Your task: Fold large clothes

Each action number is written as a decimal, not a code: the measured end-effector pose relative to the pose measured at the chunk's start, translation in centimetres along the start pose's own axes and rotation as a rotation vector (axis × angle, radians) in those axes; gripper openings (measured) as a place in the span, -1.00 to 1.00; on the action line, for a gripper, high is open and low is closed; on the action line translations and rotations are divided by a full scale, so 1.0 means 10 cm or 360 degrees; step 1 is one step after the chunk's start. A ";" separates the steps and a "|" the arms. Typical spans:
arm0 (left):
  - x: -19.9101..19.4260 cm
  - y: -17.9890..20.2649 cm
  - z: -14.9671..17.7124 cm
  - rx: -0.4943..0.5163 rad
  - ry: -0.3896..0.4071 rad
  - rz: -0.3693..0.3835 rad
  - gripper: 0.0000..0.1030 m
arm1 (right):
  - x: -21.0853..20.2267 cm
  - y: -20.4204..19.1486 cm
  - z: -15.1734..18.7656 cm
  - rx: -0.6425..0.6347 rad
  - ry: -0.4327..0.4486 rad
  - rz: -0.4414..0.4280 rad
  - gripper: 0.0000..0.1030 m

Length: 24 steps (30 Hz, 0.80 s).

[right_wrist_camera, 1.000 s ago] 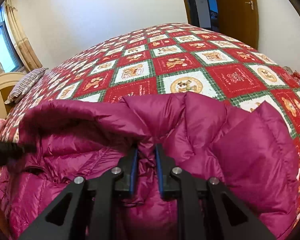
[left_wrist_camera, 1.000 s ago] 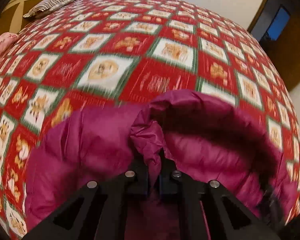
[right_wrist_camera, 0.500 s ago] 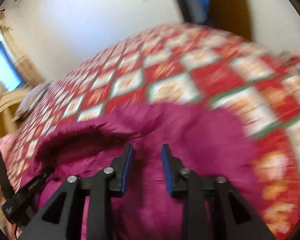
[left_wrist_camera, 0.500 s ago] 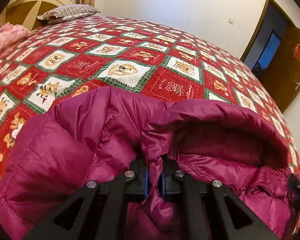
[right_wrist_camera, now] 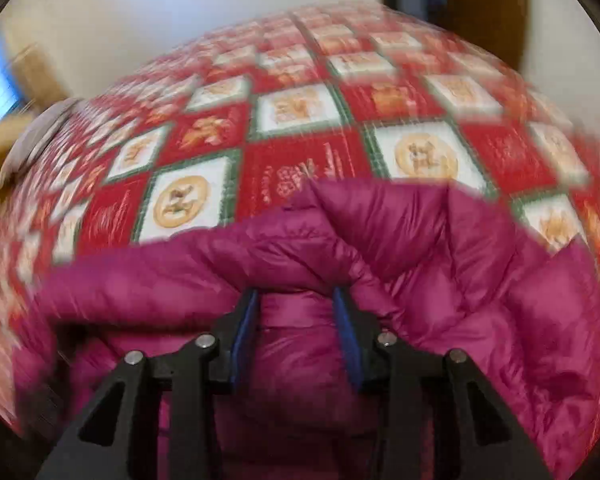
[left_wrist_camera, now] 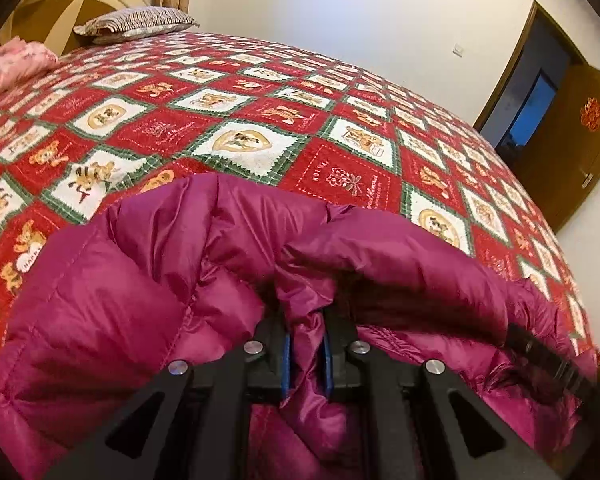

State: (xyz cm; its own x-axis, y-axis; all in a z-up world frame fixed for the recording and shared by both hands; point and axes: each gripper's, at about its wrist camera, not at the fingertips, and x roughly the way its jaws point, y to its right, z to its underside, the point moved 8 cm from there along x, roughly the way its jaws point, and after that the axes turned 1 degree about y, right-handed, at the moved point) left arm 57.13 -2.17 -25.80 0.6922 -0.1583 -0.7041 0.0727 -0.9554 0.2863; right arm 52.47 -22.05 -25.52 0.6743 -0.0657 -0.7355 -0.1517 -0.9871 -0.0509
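A magenta puffer jacket point(left_wrist_camera: 140, 280) lies bunched on the near part of a bed covered by a red, white and green patchwork bedspread point(left_wrist_camera: 240, 144). My left gripper point(left_wrist_camera: 306, 320) is shut on a narrow fold of the jacket near its collar opening, and fabric fills the slit between the blue pads. In the blurred right wrist view the jacket point(right_wrist_camera: 460, 280) spreads below my right gripper point(right_wrist_camera: 296, 300). That gripper's jaws are opening and stand well apart. Jacket fabric shows in the gap, but the pads point(right_wrist_camera: 346, 320) do not press on it.
A striped pillow point(left_wrist_camera: 136, 22) and a wooden headboard point(left_wrist_camera: 72, 4) are at the far left end of the bed. Pink bedding point(left_wrist_camera: 12, 60) lies at the left edge. A brown door point(left_wrist_camera: 572, 128) and its dark doorway stand at the right. Bare bedspread point(right_wrist_camera: 300, 108) stretches beyond the jacket.
The right gripper has let go of the jacket fold it was pinching; its jaws have spread and its view has swung. The left gripper keeps its pinch, and its view has tilted up.
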 end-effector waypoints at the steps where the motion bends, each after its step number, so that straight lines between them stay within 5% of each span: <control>1: -0.01 0.00 0.00 -0.0012 -0.0004 0.0026 -0.75 | -0.01 -0.07 0.06 -0.0192 0.0063 0.0114 -0.19; 7: -0.40 0.04 0.02 0.0099 0.0014 0.0019 -0.68 | -0.03 -0.06 0.10 -0.0206 0.0084 0.0099 -0.15; 10: -0.79 0.10 -0.09 0.0198 0.0165 -0.0029 -0.36 | -0.03 -0.08 0.06 -0.0216 0.0092 0.0107 -0.15; 12: -0.97 0.22 -0.30 0.0185 0.0256 0.0024 0.28 | -0.03 -0.09 0.05 -0.0209 0.0100 0.0096 -0.15; 13: -1.00 0.28 -0.39 0.0174 0.0281 0.0043 0.44 | -0.03 -0.08 0.04 -0.0202 0.0102 0.0086 -0.14; 17: -0.97 0.59 -0.80 0.0146 0.0425 0.0048 0.65 | 0.00 -0.10 0.01 -0.0193 0.0106 0.0067 -0.14; 18: -0.83 0.66 -0.83 0.0177 0.0381 0.0027 0.80 | 0.00 -0.09 0.01 -0.0191 0.0107 0.0064 -0.14; 22: 0.00 0.54 -0.41 0.0274 -0.0112 -0.0213 0.80 | -0.01 -0.09 0.02 -0.0173 0.0114 0.0039 -0.14; 24: 0.30 0.35 -0.07 0.0278 -0.0213 -0.0246 0.81 | -0.02 -0.08 0.01 -0.0162 0.0120 0.0019 -0.13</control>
State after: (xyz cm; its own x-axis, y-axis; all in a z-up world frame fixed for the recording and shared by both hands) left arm 60.00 -5.85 -26.47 0.5806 -0.0275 -0.8137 0.0370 -0.9975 0.0600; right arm 52.37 -21.18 -25.42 0.7259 -0.0844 -0.6826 -0.0883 -0.9957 0.0293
